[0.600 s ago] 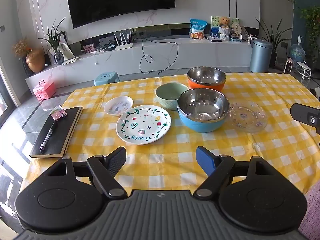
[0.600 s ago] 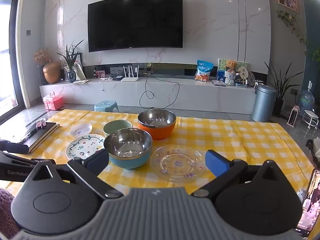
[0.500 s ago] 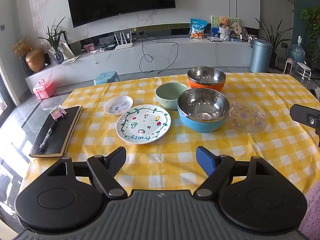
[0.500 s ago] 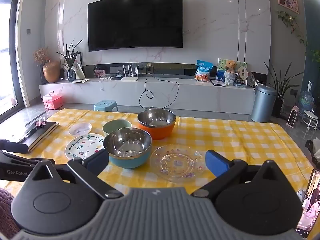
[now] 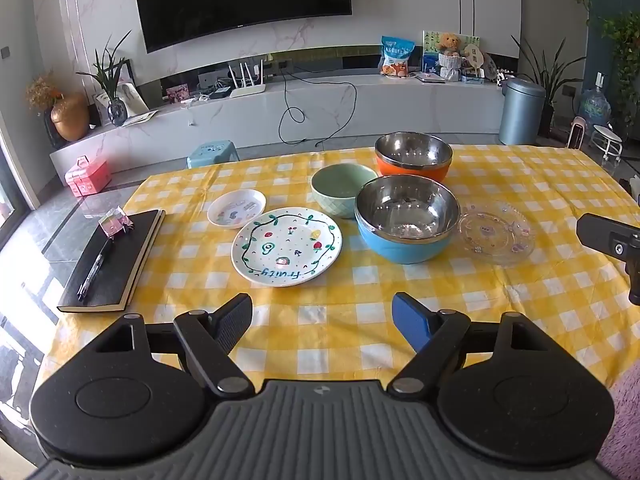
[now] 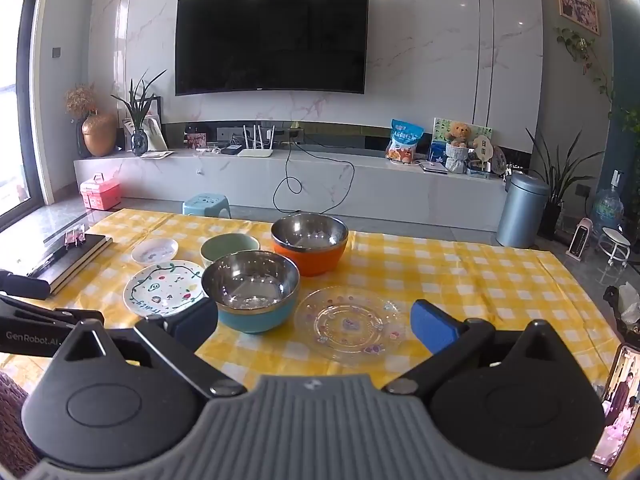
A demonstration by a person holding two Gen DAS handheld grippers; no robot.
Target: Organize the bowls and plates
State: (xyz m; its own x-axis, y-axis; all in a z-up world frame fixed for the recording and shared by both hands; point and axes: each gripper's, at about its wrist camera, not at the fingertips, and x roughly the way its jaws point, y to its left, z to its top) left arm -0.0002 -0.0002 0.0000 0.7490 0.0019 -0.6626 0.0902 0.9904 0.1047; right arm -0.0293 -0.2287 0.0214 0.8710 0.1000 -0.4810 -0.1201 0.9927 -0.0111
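The plates and bowls stand in one loose group on the middle of the tabletop (image 5: 520,168), none stacked yet. The blue bowl (image 5: 406,220) with a steel lining sits at the centre; just behind it are the orange bowl (image 5: 413,156), also steel inside, and the smaller green bowl (image 5: 340,188). To one side lies the painted plate (image 5: 286,246) with the small saucer (image 5: 236,208) beyond it, and on the other side the clear glass plate (image 5: 496,232), very near the blue bowl. I judge that sorting has not begun, because like pieces are still mixed.

The left gripper (image 5: 320,320) and the right gripper (image 6: 314,326) both hover at the near edge, jaws spread wide and empty, probably ready for a first pick. A black notebook (image 5: 114,260) with a pen lies apart at the side.
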